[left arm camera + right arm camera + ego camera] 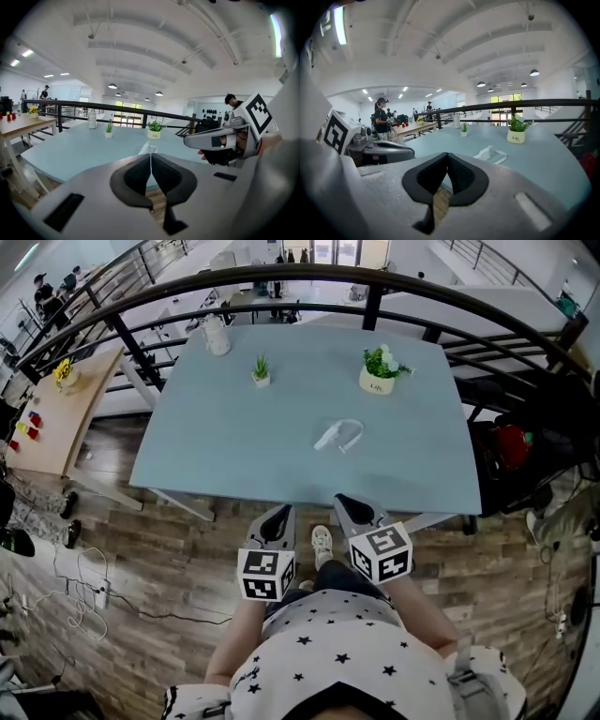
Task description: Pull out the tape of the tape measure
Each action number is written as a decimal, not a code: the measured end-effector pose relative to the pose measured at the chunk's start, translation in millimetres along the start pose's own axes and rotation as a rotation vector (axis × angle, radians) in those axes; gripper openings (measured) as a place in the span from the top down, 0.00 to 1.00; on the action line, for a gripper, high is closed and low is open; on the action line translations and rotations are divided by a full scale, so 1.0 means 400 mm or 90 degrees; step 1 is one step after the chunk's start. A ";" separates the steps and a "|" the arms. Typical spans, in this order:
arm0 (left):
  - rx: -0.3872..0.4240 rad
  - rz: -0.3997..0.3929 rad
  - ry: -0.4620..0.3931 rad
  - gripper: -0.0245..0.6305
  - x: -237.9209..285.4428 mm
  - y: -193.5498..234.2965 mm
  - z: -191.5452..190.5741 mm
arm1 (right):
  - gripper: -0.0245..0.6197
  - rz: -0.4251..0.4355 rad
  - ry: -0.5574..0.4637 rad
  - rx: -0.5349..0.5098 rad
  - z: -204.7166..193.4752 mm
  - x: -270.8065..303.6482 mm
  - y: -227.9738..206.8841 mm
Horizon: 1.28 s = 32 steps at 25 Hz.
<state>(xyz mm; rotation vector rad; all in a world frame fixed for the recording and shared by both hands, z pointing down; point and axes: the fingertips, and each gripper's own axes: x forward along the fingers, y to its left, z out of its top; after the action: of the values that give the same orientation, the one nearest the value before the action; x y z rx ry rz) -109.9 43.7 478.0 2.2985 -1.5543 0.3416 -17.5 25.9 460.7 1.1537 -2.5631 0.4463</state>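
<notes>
Though the tape measure point(337, 436) lies on the counter point(216, 437) in the head view, the left gripper point(277, 523) and right gripper point(357, 512) hang short of it. Left gripper view: jaws closed, empty. Right gripper view: likewise. Probably light, hard, slippery: pin the case, pinch the tape's end.

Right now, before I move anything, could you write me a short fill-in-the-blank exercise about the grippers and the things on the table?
1. The left gripper and the right gripper both have their jaws ____.
2. The tape measure lies on the table, held by ____ of the two grippers.
3. The number of potted plants on the table is ____.

Missing words: shut; neither; two.
</notes>
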 end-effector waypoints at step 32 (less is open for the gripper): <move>-0.019 0.024 -0.011 0.95 -0.051 -0.011 -0.004 | 0.95 0.020 -0.019 -0.005 0.004 -0.032 0.059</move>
<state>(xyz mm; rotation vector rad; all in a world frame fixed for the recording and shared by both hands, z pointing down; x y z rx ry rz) -113.6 63.2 471.0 2.2575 -1.6030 0.3058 -27.3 48.7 450.5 1.1274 -2.6088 0.4300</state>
